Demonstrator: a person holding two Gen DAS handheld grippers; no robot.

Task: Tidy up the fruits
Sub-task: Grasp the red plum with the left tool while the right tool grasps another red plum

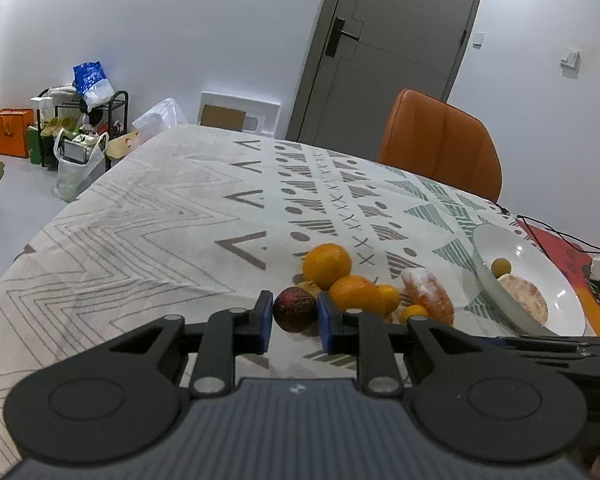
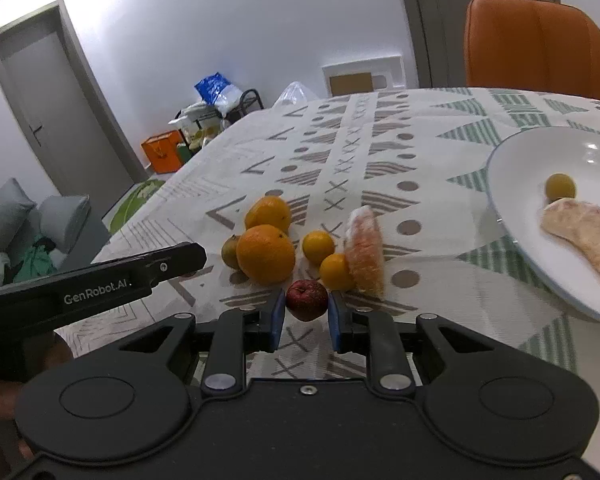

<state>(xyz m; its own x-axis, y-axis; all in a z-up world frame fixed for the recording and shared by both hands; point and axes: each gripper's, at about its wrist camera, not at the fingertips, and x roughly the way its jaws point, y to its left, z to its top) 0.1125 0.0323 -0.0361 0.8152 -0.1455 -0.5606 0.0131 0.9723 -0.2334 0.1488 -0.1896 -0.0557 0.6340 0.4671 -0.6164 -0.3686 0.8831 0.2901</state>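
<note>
Pads of left claw pinch a maroon fruit; right claw pinches a red fruit.

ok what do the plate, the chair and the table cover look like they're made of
Plate: probably glazed ceramic, white and glossy, with bright highlights. Chair: likely leather or faux leather, orange, smooth, stitched panels, soft sheen. Table cover: seems printed fabric, mostly matte, geometric pattern.

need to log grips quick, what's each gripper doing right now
left gripper: closed on a dark maroon fruit
right gripper: closed on a small red fruit
</note>
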